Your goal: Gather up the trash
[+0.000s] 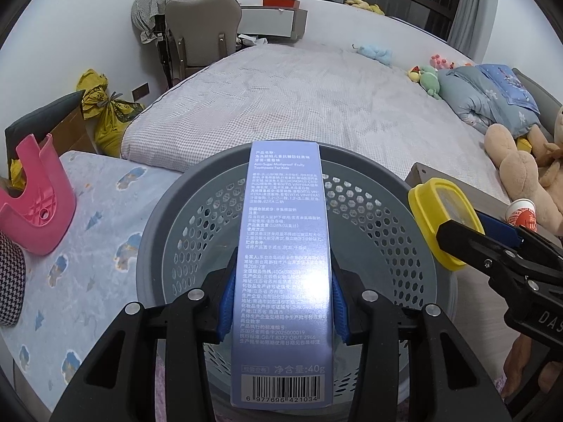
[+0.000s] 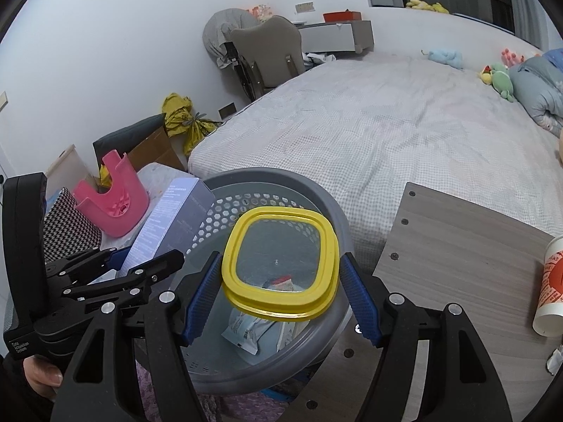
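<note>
My left gripper (image 1: pixel 283 281) is shut on a pale blue toothpaste box (image 1: pixel 285 228), its blue pads pressing both long sides. The box hangs over the grey perforated bin (image 1: pixel 151 232). My right gripper (image 2: pixel 279 270) is shut on a yellow-rimmed clear lid (image 2: pixel 281 256), held tilted above the same bin (image 2: pixel 330 211). In the bin lies a pale packet (image 2: pixel 246 330) with other scraps. The left wrist view shows the lid (image 1: pixel 432 211) and right gripper (image 1: pixel 468 232) at the bin's right rim. In the right wrist view the box (image 2: pixel 176 225) and left gripper (image 2: pixel 147 256) are at the left.
A paper cup (image 2: pixel 552 281) stands on the wooden board (image 2: pixel 457 246) right of the bin. A pink stool (image 1: pixel 35 211) lies on a small mattress at the left. The big bed (image 1: pixel 299 105) with plush toys is behind the bin.
</note>
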`<state>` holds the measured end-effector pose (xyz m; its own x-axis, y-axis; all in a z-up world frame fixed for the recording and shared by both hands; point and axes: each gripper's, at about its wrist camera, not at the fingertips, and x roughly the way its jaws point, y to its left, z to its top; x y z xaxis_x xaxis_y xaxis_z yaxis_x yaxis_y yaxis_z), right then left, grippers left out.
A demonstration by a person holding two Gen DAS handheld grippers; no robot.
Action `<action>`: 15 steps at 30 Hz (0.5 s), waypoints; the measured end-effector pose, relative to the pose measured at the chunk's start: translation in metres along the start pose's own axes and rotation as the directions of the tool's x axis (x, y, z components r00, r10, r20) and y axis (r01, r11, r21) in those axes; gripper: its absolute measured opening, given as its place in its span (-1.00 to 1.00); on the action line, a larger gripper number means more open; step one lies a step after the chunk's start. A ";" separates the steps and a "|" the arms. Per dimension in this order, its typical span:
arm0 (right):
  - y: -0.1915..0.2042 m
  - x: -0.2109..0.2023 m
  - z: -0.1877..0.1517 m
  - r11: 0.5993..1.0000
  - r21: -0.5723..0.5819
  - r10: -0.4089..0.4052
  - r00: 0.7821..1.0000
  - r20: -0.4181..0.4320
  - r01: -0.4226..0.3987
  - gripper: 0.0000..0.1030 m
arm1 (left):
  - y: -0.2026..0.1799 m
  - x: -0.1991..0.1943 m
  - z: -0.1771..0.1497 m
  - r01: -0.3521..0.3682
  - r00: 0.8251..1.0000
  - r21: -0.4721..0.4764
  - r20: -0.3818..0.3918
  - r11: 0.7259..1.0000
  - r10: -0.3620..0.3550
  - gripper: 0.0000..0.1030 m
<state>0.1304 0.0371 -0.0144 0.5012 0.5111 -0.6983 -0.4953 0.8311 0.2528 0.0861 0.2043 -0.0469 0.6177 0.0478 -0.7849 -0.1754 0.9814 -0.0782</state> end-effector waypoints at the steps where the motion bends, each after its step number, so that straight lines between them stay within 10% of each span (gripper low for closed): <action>1: 0.000 0.000 0.000 1.000 -0.001 0.001 1.000 0.001 -0.001 0.30 | 0.000 -0.001 0.000 -0.002 1.000 -0.001 0.002 1.000 0.002 -0.13; 15: 0.005 -0.004 -0.001 1.000 -0.006 0.002 1.000 0.015 -0.002 0.59 | 0.009 -0.010 -0.005 -0.034 0.999 -0.037 0.020 0.999 0.035 0.27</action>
<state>0.1252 0.0388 -0.0114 0.5107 0.5156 -0.6880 -0.5001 0.8291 0.2502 0.0744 0.2117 -0.0426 0.6267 0.0855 -0.7746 -0.2243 0.9717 -0.0742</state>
